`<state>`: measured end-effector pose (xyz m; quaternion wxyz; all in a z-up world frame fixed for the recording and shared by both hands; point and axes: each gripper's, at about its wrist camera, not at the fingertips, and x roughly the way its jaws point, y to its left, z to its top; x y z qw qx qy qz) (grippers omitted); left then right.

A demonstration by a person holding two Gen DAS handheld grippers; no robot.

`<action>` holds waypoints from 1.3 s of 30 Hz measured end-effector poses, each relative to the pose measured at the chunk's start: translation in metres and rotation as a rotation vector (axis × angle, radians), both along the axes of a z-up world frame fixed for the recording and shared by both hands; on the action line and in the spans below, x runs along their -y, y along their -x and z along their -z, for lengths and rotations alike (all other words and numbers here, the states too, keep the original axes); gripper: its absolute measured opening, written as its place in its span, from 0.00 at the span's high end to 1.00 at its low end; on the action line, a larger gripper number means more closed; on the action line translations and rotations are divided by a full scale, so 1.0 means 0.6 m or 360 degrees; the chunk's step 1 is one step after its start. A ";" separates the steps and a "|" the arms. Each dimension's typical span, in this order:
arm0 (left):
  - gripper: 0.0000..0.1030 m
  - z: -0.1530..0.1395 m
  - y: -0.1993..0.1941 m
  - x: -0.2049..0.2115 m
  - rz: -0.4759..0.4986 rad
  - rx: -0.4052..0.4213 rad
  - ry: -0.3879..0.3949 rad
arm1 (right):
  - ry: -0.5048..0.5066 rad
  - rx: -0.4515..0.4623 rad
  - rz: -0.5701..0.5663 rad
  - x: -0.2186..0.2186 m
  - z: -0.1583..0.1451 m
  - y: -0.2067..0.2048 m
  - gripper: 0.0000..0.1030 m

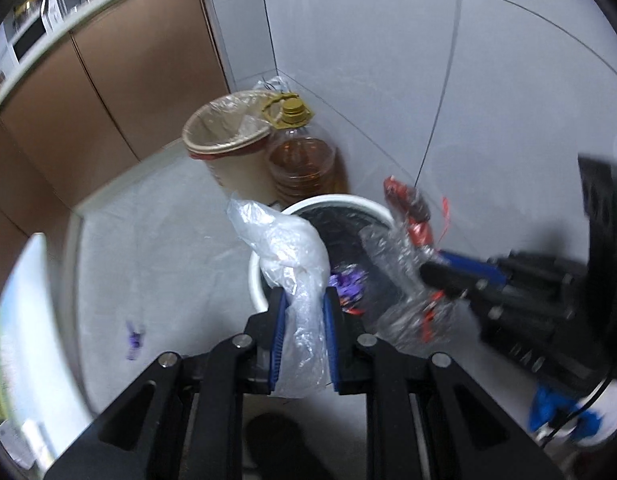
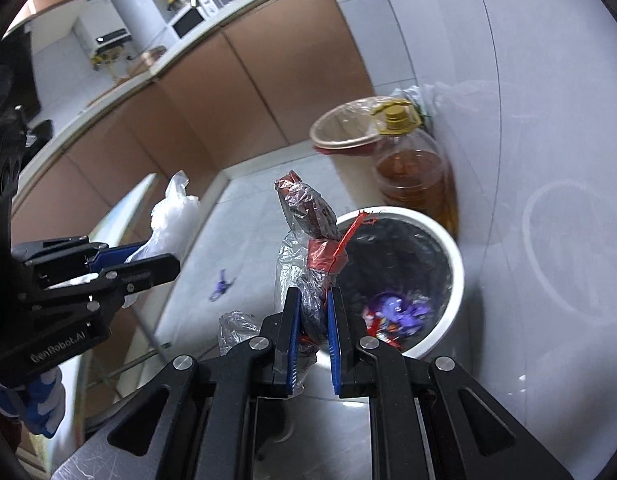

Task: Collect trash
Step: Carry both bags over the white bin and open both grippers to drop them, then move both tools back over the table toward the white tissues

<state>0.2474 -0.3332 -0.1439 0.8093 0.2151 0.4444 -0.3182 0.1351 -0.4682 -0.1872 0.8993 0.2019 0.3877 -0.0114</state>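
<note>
My left gripper [image 1: 303, 300] is shut on a crumpled white plastic bag [image 1: 292, 256], held above the near rim of a white trash bin [image 1: 256, 280] lined with a black bag. My right gripper [image 2: 313, 300] is shut on a clear wrapper with red and dark packaging [image 2: 308, 216], held just left of the bin [image 2: 456, 272]. The bin holds purple and red wrappers [image 2: 396, 308]. The right gripper shows at the right of the left wrist view [image 1: 432, 264] with its wrapper [image 1: 412, 216]. The left gripper shows at the left of the right wrist view [image 2: 164, 260] with the white bag [image 2: 172, 216].
A small purple scrap [image 2: 222, 280] lies on the floor tiles left of the bin, also in the left wrist view [image 1: 133, 340]. A beige bucket [image 1: 224, 136] with a plastic liner and a jug of amber oil [image 1: 304, 160] stand behind the bin in the corner. Brown cabinets [image 1: 108, 80] run along the left.
</note>
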 end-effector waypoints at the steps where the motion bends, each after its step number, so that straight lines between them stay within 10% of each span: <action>1: 0.83 0.004 -0.013 0.011 -0.0003 -0.0020 0.0016 | 0.0009 -0.0011 0.0014 0.005 0.005 -0.009 0.87; 6: 0.81 0.014 -0.057 0.043 -0.0037 -0.0085 0.0090 | 0.0039 -0.0067 0.0069 0.028 0.032 -0.049 0.84; 11: 0.52 0.019 -0.086 0.052 -0.0085 -0.0156 0.0189 | 0.0085 -0.0109 0.0120 0.040 0.054 -0.075 0.62; 18: 0.51 0.012 -0.082 0.045 -0.0127 -0.0167 0.0214 | 0.0076 -0.0127 0.0156 0.045 0.061 -0.068 0.54; 39: 0.51 -0.104 0.083 -0.081 -0.0301 0.0338 0.0157 | 0.0113 -0.0011 0.0078 -0.046 -0.024 0.043 0.51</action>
